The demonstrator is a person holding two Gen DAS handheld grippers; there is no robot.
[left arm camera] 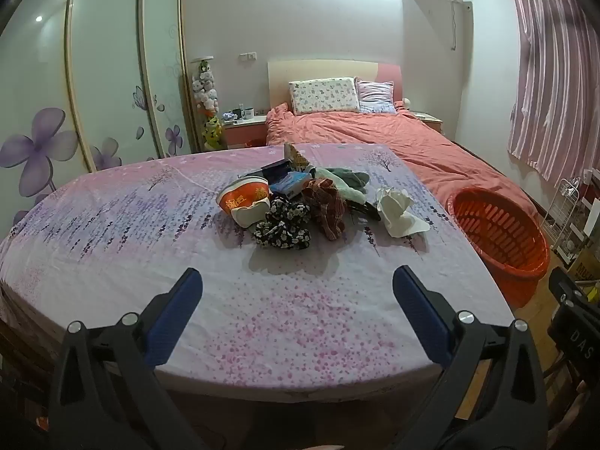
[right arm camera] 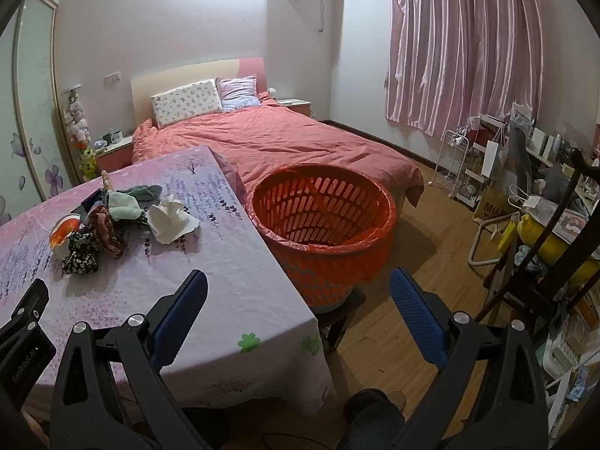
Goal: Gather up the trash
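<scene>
1. On the left I see the table (left arm camera: 112, 225) with its lilac cloth, and in the middle of it the pile of mixed things: an orange paper cup (left arm camera: 243, 198), a black flowered cloth (left arm camera: 283, 225), a checked brown cloth (left arm camera: 328, 206) and, at the right end, a crumpled white tissue (left arm camera: 397, 206).
2. My left gripper (left arm camera: 298, 285) hangs above the near part of the table with its jaws spread wide and nothing between them, well apart from the pile.
3. My right gripper (right arm camera: 298, 288) is also wide apart and empty, over the table corner, near the basket.
4. I judge the step is the first pick. The tissue lies a little separate, so I would come at it from above and close only on the paper, not on the cloth beside it.
5. The orange basket (right arm camera: 375, 225) stands just beside the right edge of the table on a low stool (right arm camera: 345, 307). It has a red liner, and I see nothing inside it.
</scene>
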